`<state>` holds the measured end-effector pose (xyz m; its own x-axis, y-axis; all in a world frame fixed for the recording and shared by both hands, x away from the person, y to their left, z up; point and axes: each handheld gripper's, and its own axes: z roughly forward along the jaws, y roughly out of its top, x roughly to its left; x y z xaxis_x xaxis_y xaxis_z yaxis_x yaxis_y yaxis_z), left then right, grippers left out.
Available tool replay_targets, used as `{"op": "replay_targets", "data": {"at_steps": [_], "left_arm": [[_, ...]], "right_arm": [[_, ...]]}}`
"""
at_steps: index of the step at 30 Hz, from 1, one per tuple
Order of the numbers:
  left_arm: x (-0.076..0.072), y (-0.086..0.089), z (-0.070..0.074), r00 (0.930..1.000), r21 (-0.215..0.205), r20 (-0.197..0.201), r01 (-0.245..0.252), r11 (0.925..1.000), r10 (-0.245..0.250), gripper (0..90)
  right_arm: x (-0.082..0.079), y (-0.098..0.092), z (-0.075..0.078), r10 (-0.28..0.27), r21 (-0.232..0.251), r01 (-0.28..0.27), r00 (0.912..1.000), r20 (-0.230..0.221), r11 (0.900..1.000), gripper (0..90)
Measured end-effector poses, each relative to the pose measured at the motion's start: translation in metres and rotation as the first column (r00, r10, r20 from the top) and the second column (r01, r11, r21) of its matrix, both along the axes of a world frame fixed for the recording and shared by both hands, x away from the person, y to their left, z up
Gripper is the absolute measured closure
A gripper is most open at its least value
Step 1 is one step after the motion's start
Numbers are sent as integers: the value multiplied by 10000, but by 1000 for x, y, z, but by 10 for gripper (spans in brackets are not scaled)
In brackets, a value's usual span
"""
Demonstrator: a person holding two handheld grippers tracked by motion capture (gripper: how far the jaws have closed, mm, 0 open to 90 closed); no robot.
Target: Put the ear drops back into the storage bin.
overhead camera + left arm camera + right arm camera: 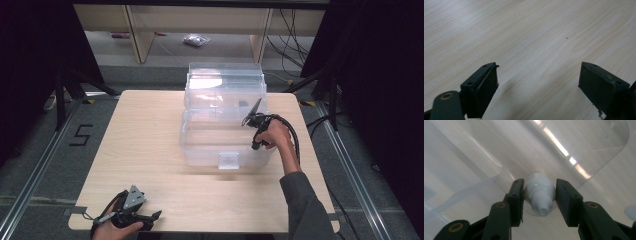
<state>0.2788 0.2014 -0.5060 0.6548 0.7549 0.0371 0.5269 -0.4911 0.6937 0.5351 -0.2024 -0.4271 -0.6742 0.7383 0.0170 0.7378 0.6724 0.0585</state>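
We see the right gripper (539, 200) inside the clear box (200, 145), its jaws closed on a small white bottle (539, 195). The bottle's long axis runs along the jaws, its ribbed cap pointing back toward the camera. We judge the right hand (274, 134) far nearer the box. The left gripper (539, 87) rests with jaws wide apart and empty at the near edge of the pale wooden table (145, 130). Dark curtains flank the grey floor.
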Motion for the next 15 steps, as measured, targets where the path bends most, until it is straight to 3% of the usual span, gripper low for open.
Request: {"op": "replay_targets", "data": {"at_steps": [4,7,12,13,15], "left_arm": [[0,0,0,10000,4,-4,9,10000,-9,151],[0,0,0,10000,0,-16,0,10000,0,150],[0,0,0,10000,-24,-22,3,10000,-3,151],[0,0,0,10000,-23,-23,8,10000,-8,151],[0,0,0,10000,36,-8,-46,10000,46,151]], "right_arm": [[0,-2,2,156,99,-157,9998,84,9998,472],[-4,-1,13,-321,416,308,9990,310,9987,403],[-7,-5,24,-417,753,373,9974,582,9965,367],[-7,-7,28,-350,993,260,9954,892,9947,353],[-10,-8,33,-406,1225,275,9936,1058,9921,345]]}}
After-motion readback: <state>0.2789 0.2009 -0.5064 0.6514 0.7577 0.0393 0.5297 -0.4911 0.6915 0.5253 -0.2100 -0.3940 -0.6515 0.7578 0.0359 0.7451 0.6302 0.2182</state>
